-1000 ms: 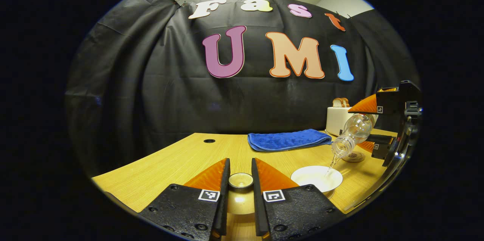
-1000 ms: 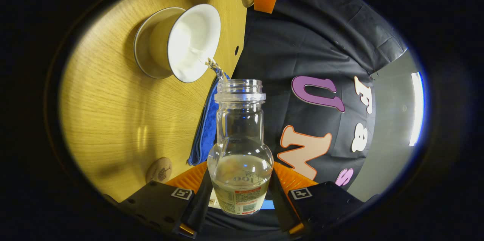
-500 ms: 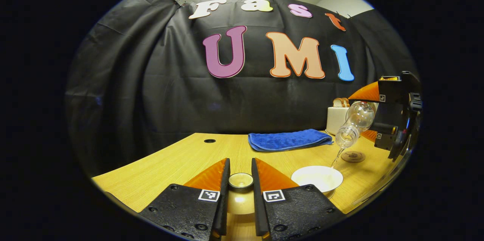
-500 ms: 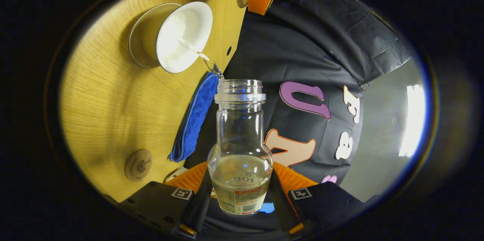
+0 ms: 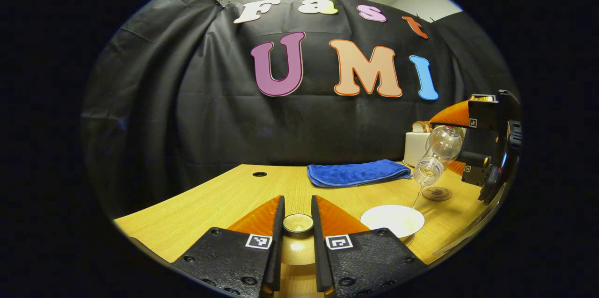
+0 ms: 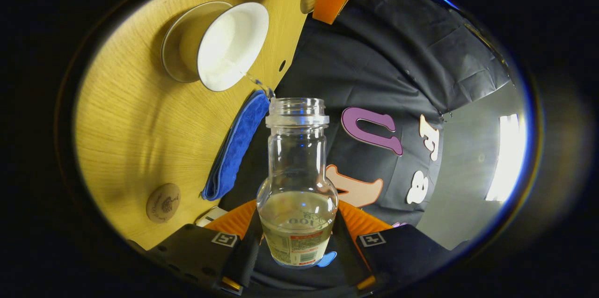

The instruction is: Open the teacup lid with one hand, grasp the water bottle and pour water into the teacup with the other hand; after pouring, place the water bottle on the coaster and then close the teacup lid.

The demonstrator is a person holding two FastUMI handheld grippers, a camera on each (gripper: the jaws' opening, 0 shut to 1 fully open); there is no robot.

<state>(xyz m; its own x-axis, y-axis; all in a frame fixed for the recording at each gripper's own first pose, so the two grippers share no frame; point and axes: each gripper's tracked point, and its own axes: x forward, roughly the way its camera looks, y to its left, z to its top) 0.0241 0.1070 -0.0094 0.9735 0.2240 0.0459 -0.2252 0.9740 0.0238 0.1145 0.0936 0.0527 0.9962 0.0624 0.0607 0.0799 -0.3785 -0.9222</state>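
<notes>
The wooden table (image 5: 224, 195) stands before a black cloth wall. In the left gripper view, the left gripper (image 5: 297, 223) has its jaws clamped on the knob of the teacup lid (image 5: 297, 224) at 6 o'clock. The open teacup (image 5: 392, 220) sits at 4 o'clock, right of a blue towel (image 5: 356, 172). At 3 o'clock the right gripper (image 6: 296, 230) has its jaws clamped on the tilted water bottle (image 6: 296, 181), from which a thin stream falls into the teacup. The coaster (image 5: 436, 192) lies beyond.

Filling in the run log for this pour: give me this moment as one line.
phase: pouring | right gripper: shut on water bottle, tilted | thin stream into teacup | left gripper: shut on lid | coaster: bare
</notes>
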